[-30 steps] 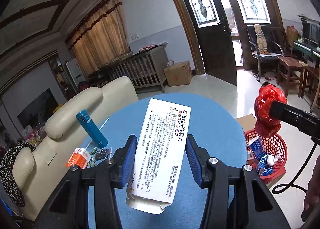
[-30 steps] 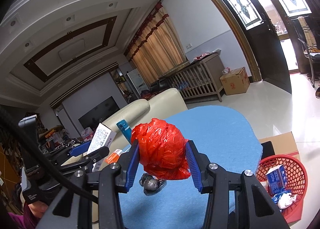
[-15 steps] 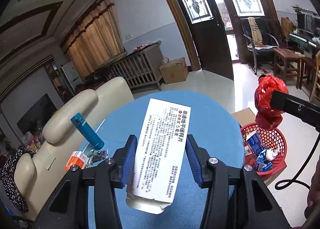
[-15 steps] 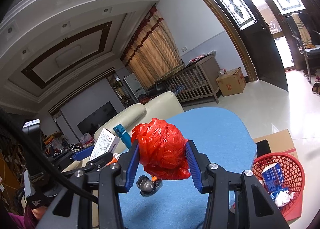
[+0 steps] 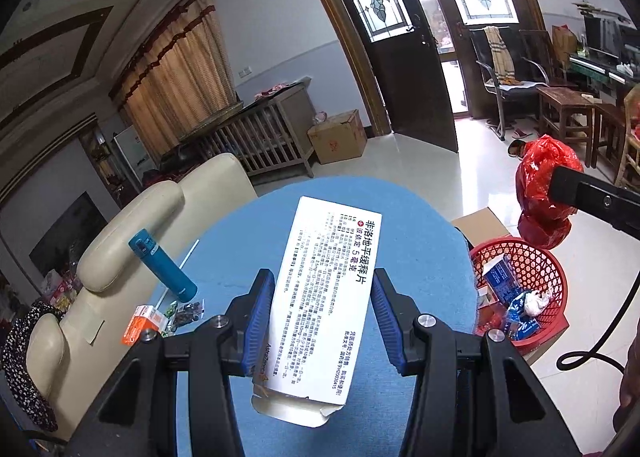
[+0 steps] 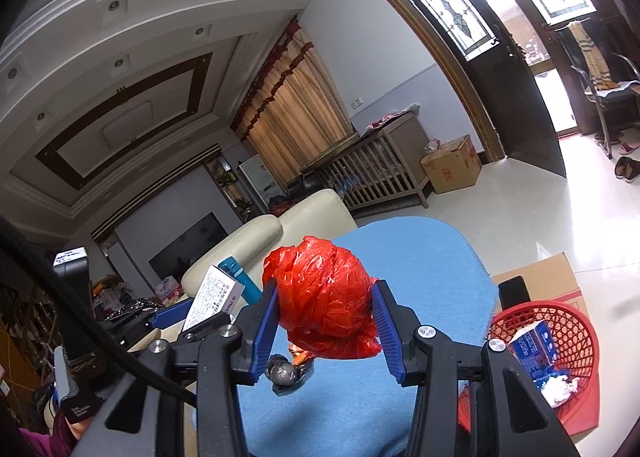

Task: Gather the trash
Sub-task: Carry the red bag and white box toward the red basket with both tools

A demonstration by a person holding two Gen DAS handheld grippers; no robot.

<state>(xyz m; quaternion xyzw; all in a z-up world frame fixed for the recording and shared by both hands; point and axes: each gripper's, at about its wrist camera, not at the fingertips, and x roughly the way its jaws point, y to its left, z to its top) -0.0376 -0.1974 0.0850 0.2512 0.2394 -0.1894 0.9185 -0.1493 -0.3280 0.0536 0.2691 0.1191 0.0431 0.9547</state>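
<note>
My left gripper [image 5: 322,315] is shut on a white medicine box [image 5: 326,289] printed with black text, held above the blue round table [image 5: 416,233]. My right gripper [image 6: 326,323] is shut on a crumpled red plastic bag [image 6: 324,301], also above the table. In the left wrist view the bag [image 5: 540,193] hangs at the right, above a red mesh basket [image 5: 548,269] on the floor that holds blue cartons and white paper. The basket also shows in the right wrist view [image 6: 576,321]. The box also shows in the right wrist view [image 6: 214,297].
A teal bottle [image 5: 164,267], an orange packet [image 5: 138,325] and small wrappers [image 5: 184,309] lie on the table's left side beside a cream sofa [image 5: 132,233]. A crumpled dark wrapper [image 6: 286,371] lies on the table under the bag. A cardboard box [image 6: 548,277] stands behind the basket.
Both grippers have tilted and shifted slightly with their loads still held. The red bag sits a little further right and nearer the basket in the left wrist view.
</note>
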